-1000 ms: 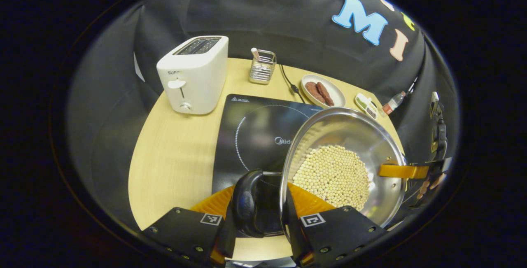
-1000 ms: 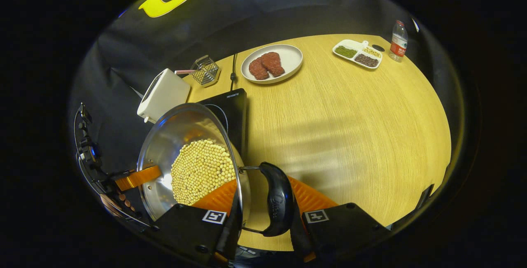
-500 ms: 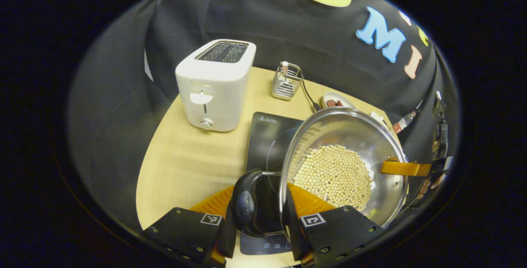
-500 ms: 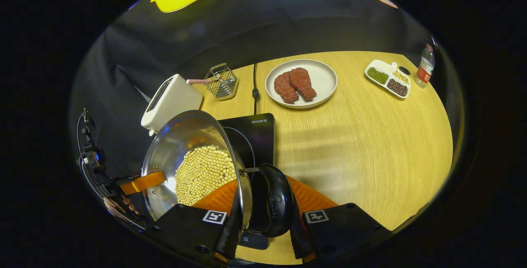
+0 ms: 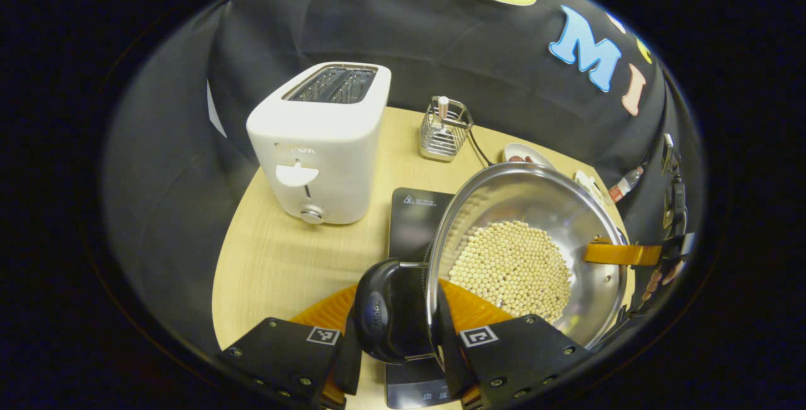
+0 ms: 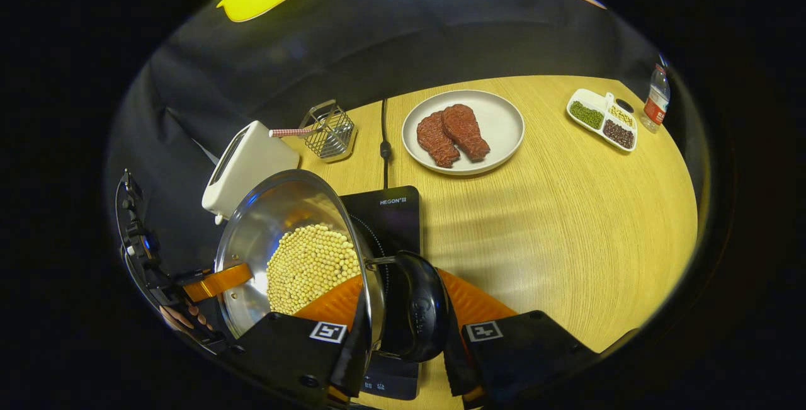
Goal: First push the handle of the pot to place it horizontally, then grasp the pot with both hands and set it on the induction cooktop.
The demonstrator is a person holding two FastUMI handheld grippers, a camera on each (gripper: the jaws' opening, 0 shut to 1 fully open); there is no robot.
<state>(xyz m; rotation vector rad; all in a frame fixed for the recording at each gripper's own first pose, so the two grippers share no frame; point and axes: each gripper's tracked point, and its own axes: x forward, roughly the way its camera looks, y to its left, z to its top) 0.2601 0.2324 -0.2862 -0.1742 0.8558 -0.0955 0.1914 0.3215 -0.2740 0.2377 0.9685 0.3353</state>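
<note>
Pot (image 5: 522, 252) of beans hangs over the induction cooktop (image 5: 415, 221). Your left claw (image 5: 393, 359) is clamped on one black side handle (image 5: 378, 318), your right claw (image 6: 403, 359) on the other. Toaster (image 5: 321, 139) stands beside on the bench (image 6: 567, 227).

A white two-slot toaster (image 5: 318, 145) stands near the left edge of the wooden table (image 6: 554, 221), its lever and knob facing out. Just beyond it, toward the back edge, sits a small wire basket (image 6: 332, 130) holding a red-and-white striped straw (image 6: 291, 133) that pokes out sideways. A black power cord (image 6: 383, 145) runs across the tabletop from the back edge. Beside the cord lies a round white plate (image 6: 504, 123) bearing two reddish-brown meat patties (image 6: 453, 133) that touch each other. Toward the far right corner rests a white divided dish (image 6: 601, 123) of green, dark and pale beans, with a small plastic bottle (image 6: 656, 98) just beside it.
</note>
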